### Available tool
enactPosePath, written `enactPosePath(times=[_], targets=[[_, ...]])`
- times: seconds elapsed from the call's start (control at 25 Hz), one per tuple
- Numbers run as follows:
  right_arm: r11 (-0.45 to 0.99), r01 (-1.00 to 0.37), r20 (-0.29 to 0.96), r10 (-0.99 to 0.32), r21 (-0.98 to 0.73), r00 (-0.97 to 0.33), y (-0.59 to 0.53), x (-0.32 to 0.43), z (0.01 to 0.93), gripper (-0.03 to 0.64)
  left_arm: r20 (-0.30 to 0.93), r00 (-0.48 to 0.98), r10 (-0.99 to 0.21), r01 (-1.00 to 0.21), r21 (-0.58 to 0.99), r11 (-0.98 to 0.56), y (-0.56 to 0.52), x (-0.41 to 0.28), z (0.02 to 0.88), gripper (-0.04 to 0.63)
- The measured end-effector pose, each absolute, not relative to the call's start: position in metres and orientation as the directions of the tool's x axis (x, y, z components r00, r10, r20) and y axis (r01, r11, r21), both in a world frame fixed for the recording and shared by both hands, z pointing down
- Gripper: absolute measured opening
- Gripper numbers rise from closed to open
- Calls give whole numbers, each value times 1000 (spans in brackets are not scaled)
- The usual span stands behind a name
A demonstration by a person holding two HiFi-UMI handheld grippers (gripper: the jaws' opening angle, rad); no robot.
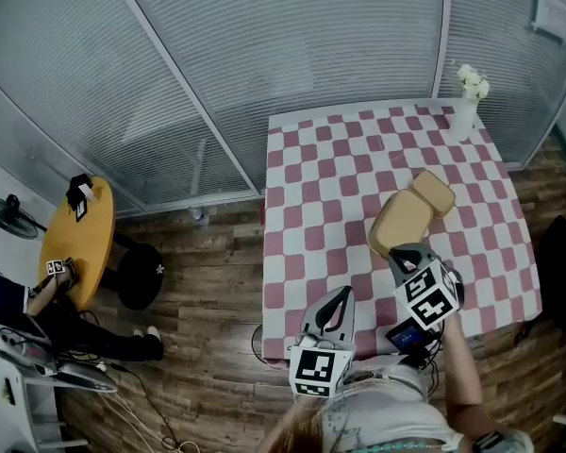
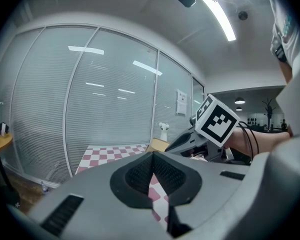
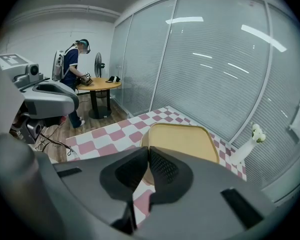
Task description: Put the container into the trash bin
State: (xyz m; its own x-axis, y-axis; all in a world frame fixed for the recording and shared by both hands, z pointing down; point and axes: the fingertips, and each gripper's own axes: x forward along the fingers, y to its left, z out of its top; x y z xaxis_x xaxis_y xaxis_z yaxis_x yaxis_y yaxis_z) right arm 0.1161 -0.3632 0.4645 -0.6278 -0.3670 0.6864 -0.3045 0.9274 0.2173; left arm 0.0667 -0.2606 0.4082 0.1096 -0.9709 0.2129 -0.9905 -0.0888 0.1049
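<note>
Right claw [image 3: 146, 150] pinches the container [image 3: 182, 139] at its near rim.

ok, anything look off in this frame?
The clamshell container gapes open, its lid flopped back. The right tongs seem to pinch it by its near rim only, so it sits tilted. Nothing is spilled on the checkered table.

I see glass walls [image 1: 264, 55] with shut blinds from 10 to 2 o'clock, over a plank floor [image 1: 208, 253]. The checkered counter [image 1: 321, 187] stands at 3 o'clock, with a white vase [image 1: 464, 116] at its far corner. At 9 o'clock are a round yellow table [image 1: 85, 243], a black stool [image 1: 140, 274] and a fan [image 1: 5, 213]. A strip light [image 2: 221, 16] glows overhead.
</note>
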Motion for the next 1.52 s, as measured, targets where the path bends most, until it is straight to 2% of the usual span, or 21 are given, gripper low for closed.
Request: enactPosePath(times=[0.88, 1.52], targets=[[954, -214, 649, -299, 210, -699, -332, 84, 453, 5, 215, 3, -977, -994, 105, 20, -230, 36, 412, 6], [964, -170, 657, -265, 206, -706, -222, -24, 451, 5, 208, -44, -977, -992, 109, 68, -121, -76, 407, 6]])
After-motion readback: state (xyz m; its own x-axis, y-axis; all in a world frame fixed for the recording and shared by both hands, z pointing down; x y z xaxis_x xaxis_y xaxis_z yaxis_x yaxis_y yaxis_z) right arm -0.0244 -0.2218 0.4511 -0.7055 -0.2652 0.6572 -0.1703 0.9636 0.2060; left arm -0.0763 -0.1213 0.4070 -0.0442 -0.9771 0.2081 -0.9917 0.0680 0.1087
